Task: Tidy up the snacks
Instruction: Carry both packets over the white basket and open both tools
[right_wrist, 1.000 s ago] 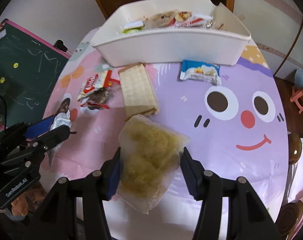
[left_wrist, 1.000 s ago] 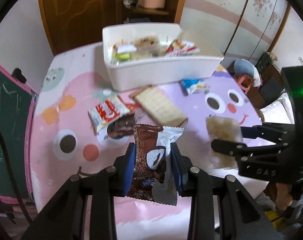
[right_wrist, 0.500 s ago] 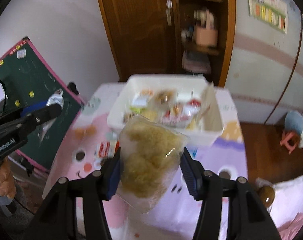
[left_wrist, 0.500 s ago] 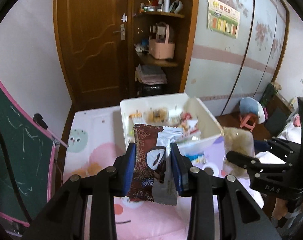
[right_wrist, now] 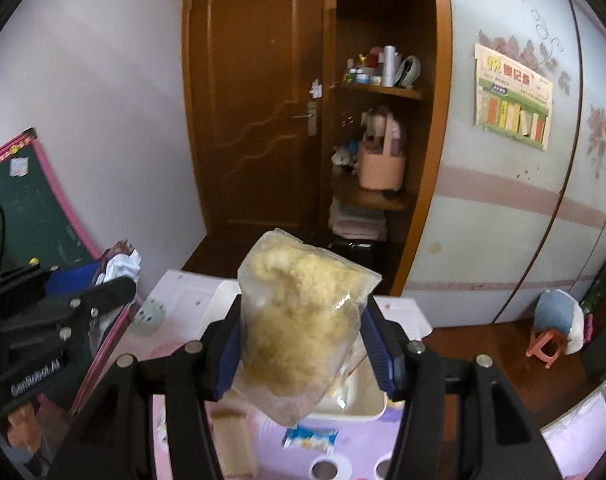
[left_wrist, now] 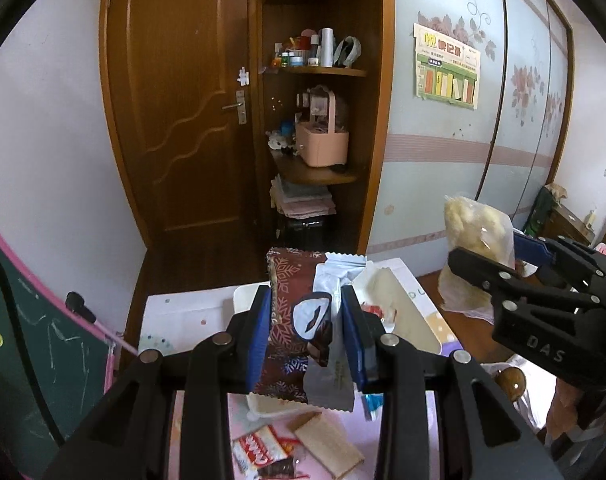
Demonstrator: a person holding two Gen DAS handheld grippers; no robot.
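Observation:
My left gripper (left_wrist: pixel 306 332) is shut on a brown and silver snack packet (left_wrist: pixel 299 320), held high above the table. My right gripper (right_wrist: pixel 303 344) is shut on a clear bag of yellow puffed snack (right_wrist: pixel 303 328); this bag also shows in the left wrist view (left_wrist: pixel 475 236). The white snack bin (left_wrist: pixel 399 312) lies below and just beyond both held snacks, mostly hidden by them; its near rim shows in the right wrist view (right_wrist: pixel 355 412). On the table remain a red and white packet (left_wrist: pixel 259 446), a wafer bar (left_wrist: pixel 329 446) and a blue packet (right_wrist: pixel 309 438).
The pink and purple cartoon table top (right_wrist: pixel 175 316) reaches toward a brown door (left_wrist: pixel 183 120) and corner shelves (left_wrist: pixel 319 168). A green chalkboard (right_wrist: pixel 19 208) leans at the left. A small pink stool (right_wrist: pixel 547 348) stands on the floor at the right.
Both grippers have risen and tilted up with their snacks still held. The table and bin have dropped to the bottom of both views, and the door and shelves now fill them.

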